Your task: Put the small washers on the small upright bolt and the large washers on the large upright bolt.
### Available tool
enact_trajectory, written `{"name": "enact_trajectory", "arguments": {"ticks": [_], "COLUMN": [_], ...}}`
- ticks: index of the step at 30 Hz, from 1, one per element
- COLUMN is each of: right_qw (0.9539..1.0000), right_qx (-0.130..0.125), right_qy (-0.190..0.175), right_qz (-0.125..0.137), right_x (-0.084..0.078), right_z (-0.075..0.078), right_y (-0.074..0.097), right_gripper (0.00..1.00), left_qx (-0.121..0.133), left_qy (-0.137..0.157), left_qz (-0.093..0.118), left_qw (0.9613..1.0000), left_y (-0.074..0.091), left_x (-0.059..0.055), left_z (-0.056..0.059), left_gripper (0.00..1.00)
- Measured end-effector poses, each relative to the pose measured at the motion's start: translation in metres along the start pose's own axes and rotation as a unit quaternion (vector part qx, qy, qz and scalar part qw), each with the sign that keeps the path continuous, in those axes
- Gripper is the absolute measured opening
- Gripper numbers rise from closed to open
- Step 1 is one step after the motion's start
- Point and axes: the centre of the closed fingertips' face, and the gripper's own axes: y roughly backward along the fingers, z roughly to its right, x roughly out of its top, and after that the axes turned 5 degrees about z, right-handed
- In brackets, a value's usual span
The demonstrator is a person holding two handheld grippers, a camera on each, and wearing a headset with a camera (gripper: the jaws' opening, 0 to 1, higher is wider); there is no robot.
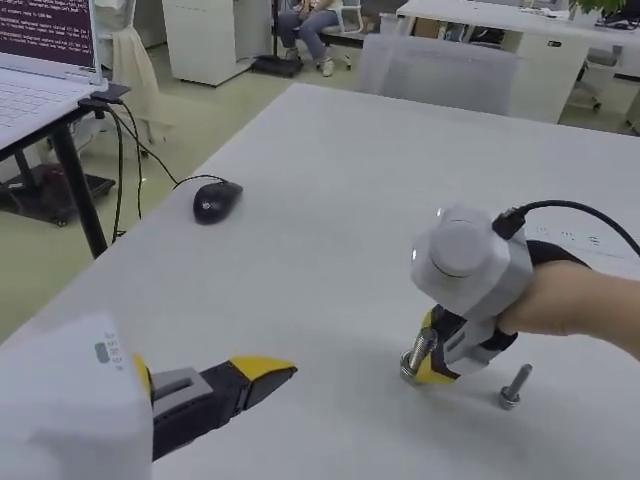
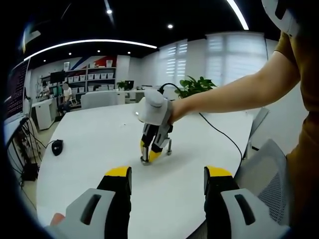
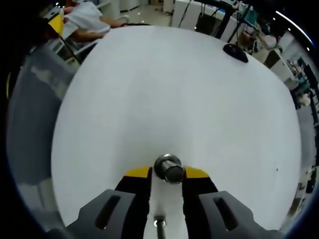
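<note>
on the near right of the smooth white table (image 1: pixel 330 190), right gripper (image 1: pixel 432 368) at the large bolt (image 1: pixel 418 352)
its yellow-tipped jaws sit narrow, seemingly pinching the upright threaded steel shank; the small bolt (image 1: pixel 514 386) stands head down just right of it. near left, the left gripper (image 1: pixel 262 376) has its jaws spread wide.

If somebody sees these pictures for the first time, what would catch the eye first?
First the right gripper, on the right of the white table, with its jaws closed around the large bolt and a small bolt just beside it. Next the left gripper, jaws open and empty, pointing toward that work. A black mouse lies alone farther back on the left.
</note>
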Motion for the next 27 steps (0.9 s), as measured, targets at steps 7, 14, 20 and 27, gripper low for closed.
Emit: {"name": "enact_trajectory", "arguments": {"ticks": [7, 14, 20, 27], "right_qw": [0.9990, 0.9910, 0.9830, 0.9670], "right_qx": [-0.021, -0.063, -0.078, -0.101], "right_qy": [-0.022, -0.067, -0.091, -0.127], "right_qz": [0.034, 0.098, 0.139, 0.196], "right_x": [0.000, -0.001, -0.007, -0.014], "right_z": [-0.006, -0.021, -0.044, -0.076], "right_y": [0.018, 0.048, 0.066, 0.086], "right_gripper": [0.24, 0.24, 0.23, 0.23], "left_qx": [-0.010, -0.031, -0.050, -0.057], "left_qy": [-0.007, -0.013, -0.020, -0.033], "left_qz": [0.001, 0.000, -0.004, 0.001], "left_qw": [0.9999, 0.9994, 0.9985, 0.9978], "left_y": [-0.001, -0.006, -0.011, -0.011], "left_x": [0.003, 0.004, 0.007, 0.011], "left_z": [0.006, 0.013, 0.019, 0.016], "left_gripper": [0.58, 0.58, 0.58, 0.58]}}
